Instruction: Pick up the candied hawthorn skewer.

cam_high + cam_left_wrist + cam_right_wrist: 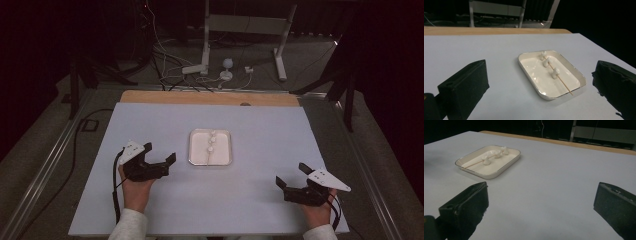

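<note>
Both tools spread, empty: left tool (pixel 159 156) just beside tray (pixel 194 155), right tool (pixel 291 175) well apart. Skewer (pixel 563 84) w/ 3 marshmallows lies in tray (prob. staged for pickup), desk (pixel 260 130) bare elsewhere.

- A lab or recording studio, not a home.
- Black curtains (pixel 30 45) close off the far side and both edges of the frame, leaving the surroundings dark.
- Loose cables (pixel 165 65) sprawl over the grey floor (pixel 310 65) at upper centre.
- A white metal stand (pixel 245 30) with two legs sits at top centre, a small white device (pixel 227 69) by its foot.
- The tabletop (pixel 260 200) is a plain pale sheet laid on a wooden board (pixel 165 97), set between metal rails (pixel 45 170).
</note>
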